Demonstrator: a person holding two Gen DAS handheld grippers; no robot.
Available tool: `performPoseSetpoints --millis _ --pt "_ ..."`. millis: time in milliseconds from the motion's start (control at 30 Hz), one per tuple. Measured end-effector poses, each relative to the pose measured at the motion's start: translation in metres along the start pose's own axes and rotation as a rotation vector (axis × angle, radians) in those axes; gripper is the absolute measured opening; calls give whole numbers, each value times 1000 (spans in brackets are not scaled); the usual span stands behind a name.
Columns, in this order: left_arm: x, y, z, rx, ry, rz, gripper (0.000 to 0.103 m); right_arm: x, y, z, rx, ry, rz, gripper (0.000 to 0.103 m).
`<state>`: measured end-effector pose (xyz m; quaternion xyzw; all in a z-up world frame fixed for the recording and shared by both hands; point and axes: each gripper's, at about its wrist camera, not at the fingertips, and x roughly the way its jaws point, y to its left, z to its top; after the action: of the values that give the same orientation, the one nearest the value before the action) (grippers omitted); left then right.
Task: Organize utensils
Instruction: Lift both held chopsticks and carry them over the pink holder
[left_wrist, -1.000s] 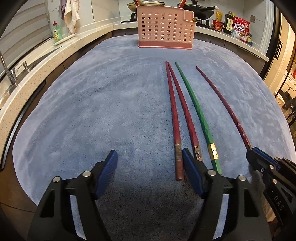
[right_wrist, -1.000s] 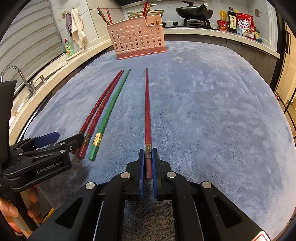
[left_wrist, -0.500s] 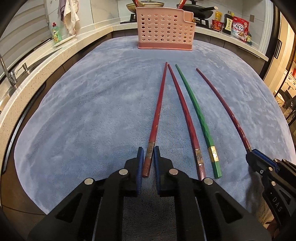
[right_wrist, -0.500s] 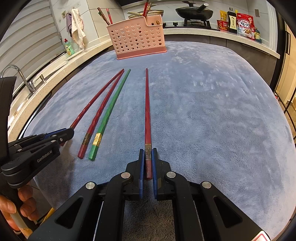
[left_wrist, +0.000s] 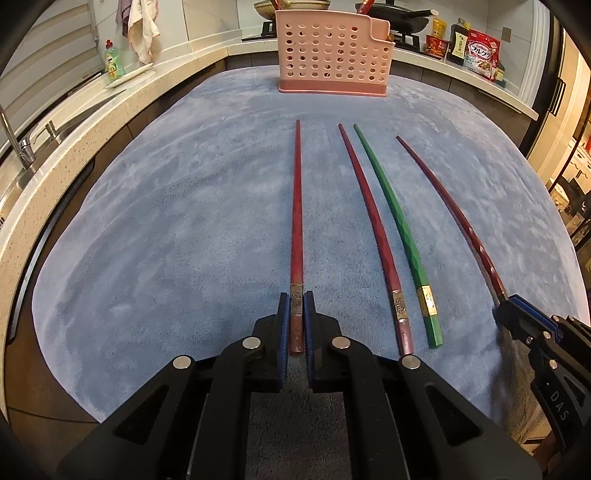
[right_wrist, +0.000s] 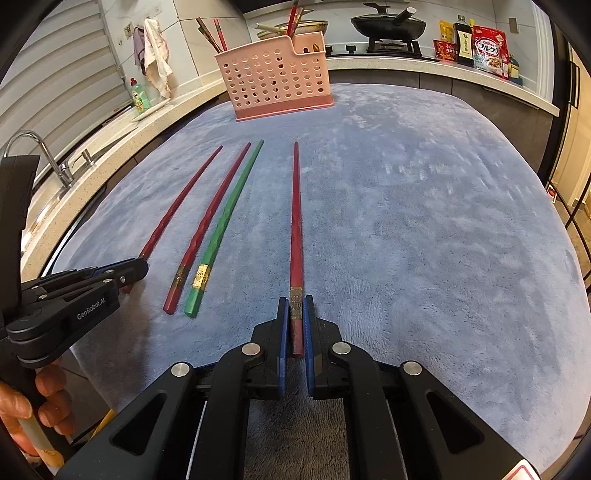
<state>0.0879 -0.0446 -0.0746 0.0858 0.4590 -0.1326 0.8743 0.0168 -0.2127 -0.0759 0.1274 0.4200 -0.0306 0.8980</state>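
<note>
1. Left gripper (left_wrist: 295, 325), bottom centre of the left wrist view: fingers clamped on the butt end of a red chopstick (left_wrist: 296, 221), right at its metal band. The stick runs straight up frame toward the pink basket (left_wrist: 332, 55).
2. Right gripper (right_wrist: 295, 325), bottom centre of the right wrist view: fingers clamped the same way on a second red chopstick (right_wrist: 295, 221), also at the banded butt.
3. Two sticks are loose on the blue-carpeted surface (left_wrist: 166, 221), between the held pair: a third red chopstick (left_wrist: 373, 229) and a green chopstick (left_wrist: 395, 221), side by side, tips close together and pointing up frame.
4. Basket stands upright at top centre, well apart from all four sticks. It already holds some utensils.
5. Handling, as a judgement: sticks look light, stiff and thin, with a lacquered and likely slick finish. An end grip leaves a long lever, so the tip will swing.
6. Butt end by the band is the thickest part, so it's the best hold. Pile under the sticks is soft, so the fingers can dig under.
</note>
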Motion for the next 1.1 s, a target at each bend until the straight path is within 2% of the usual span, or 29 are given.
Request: performPoseSetpoints --millis 300,500,867,1100 --pt "-9 13 2 -41 2 -12 7 -14 0 8 5 -27 10 7" --pt "-25 21 10 -72 -22 -38 7 -37 -1 23 11 -83 24 7" --pt "-72 33 42 -108 -136 -81 7 -86 -3 68 13 -224 44 7" --pt "-95 42 69 -123 -209 -79 7 -108 -2 100 0 -307 43 7"
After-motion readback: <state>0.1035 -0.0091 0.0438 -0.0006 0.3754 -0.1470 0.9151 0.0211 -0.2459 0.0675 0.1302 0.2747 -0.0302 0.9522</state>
